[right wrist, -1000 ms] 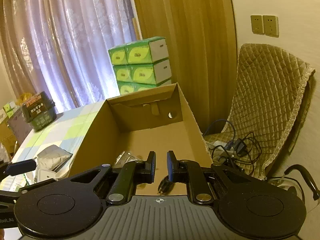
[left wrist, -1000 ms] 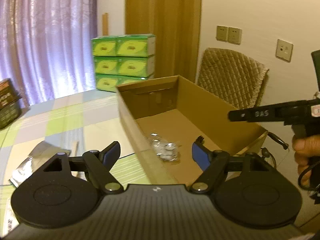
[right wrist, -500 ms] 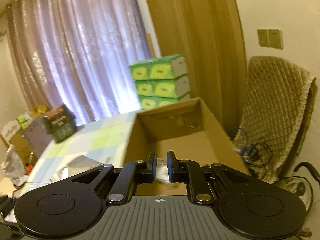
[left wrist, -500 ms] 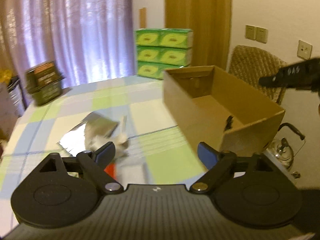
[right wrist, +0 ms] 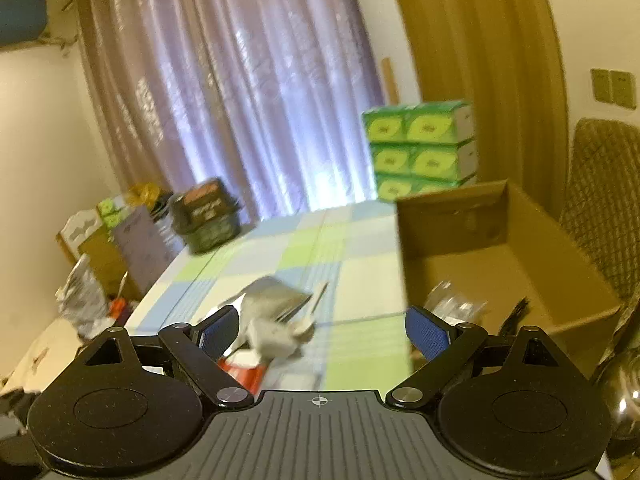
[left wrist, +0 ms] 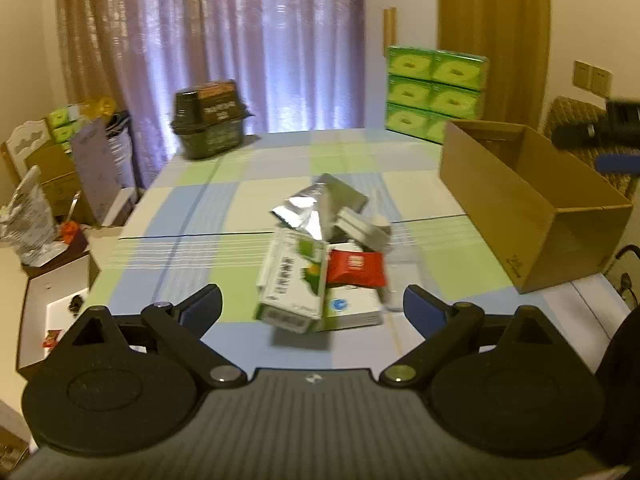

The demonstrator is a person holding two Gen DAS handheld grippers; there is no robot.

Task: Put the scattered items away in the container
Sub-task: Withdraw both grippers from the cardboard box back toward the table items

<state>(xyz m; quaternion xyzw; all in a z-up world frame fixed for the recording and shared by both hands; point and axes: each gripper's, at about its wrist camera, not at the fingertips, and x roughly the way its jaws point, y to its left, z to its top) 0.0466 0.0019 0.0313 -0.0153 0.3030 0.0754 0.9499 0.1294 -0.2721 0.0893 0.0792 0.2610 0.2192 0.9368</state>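
Ahead, left gripper spread wide above the table, pile of packets between its fingers, cardboard box to the right, right gripper likewise spread.

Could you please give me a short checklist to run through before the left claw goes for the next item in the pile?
1. Left claw open and empty: ok.
2. Right claw open and empty: ok.
3. Pile ahead of the left claw: ok.
4. Green carton free on top, nearest pick: ok.
5. Box open with room inside: ok.
6. Red packet free of the carton: cannot tell, it is blurred.
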